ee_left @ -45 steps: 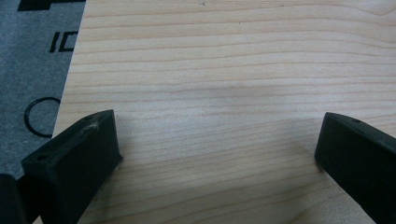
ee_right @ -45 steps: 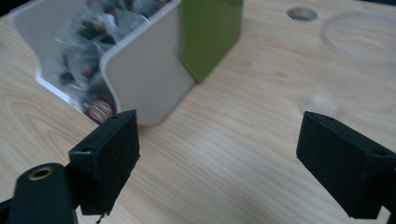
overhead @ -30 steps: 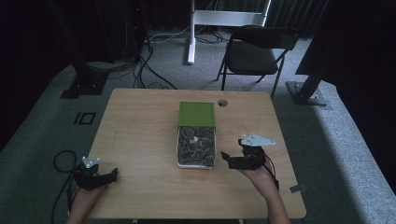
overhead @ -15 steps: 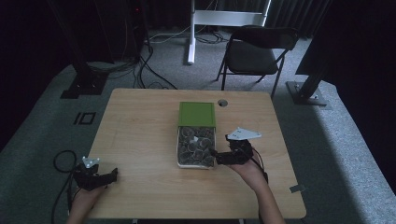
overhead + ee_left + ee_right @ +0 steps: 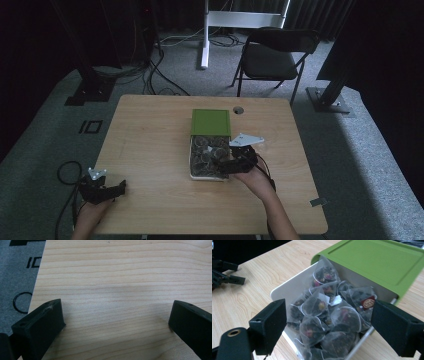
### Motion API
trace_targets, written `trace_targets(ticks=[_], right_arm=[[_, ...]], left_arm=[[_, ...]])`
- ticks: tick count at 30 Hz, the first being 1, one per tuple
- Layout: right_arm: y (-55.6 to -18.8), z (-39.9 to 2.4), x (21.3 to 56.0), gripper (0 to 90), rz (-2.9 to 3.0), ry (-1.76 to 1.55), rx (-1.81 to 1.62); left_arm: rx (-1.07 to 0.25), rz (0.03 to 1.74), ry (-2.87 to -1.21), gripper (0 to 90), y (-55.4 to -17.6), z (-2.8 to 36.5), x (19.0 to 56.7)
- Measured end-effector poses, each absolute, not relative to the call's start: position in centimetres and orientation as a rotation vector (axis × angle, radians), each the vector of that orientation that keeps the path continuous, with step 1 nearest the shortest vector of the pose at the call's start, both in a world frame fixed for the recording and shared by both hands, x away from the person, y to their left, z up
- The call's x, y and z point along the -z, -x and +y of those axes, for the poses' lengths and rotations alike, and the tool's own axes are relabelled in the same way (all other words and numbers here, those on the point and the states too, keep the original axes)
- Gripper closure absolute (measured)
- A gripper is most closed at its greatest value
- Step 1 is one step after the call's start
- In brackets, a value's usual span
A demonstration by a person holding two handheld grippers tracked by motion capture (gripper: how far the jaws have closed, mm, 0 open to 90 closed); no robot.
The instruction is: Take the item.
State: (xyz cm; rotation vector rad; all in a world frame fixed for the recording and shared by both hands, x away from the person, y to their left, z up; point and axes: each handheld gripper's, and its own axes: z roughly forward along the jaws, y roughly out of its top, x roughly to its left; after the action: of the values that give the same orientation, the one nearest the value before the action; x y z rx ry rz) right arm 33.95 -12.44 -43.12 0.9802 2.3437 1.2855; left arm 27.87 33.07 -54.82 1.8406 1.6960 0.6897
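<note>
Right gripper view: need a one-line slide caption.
Open right tongs poised over pyramid tea bags in a white tray slid partway out from its green lid.

Beyond your light wooden table (image 5: 150, 145), a black folding chair (image 5: 272, 55) stands on the grey carpet (image 5: 380, 165), just beside a white metal stand (image 5: 220, 22). Black cables (image 5: 155, 70) trail across the floor at your far left, near a black floor plate (image 5: 85, 92).
</note>
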Motion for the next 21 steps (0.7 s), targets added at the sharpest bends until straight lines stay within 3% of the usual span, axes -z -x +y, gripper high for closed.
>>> trace_targets(ticks=[14, 21], right_arm=[[-35.1, -8.4, 44.2, 15.5, 2.453, -0.916, -1.107], [-35.4, -7.2, 44.7, 22.3, 2.489, -0.920, -1.014]], left_arm=[[-0.689, 1.695, -1.842, 0.3, -27.9, 33.1, 54.8], [-0.689, 1.695, -1.842, 0.3, -27.9, 33.1, 54.8]])
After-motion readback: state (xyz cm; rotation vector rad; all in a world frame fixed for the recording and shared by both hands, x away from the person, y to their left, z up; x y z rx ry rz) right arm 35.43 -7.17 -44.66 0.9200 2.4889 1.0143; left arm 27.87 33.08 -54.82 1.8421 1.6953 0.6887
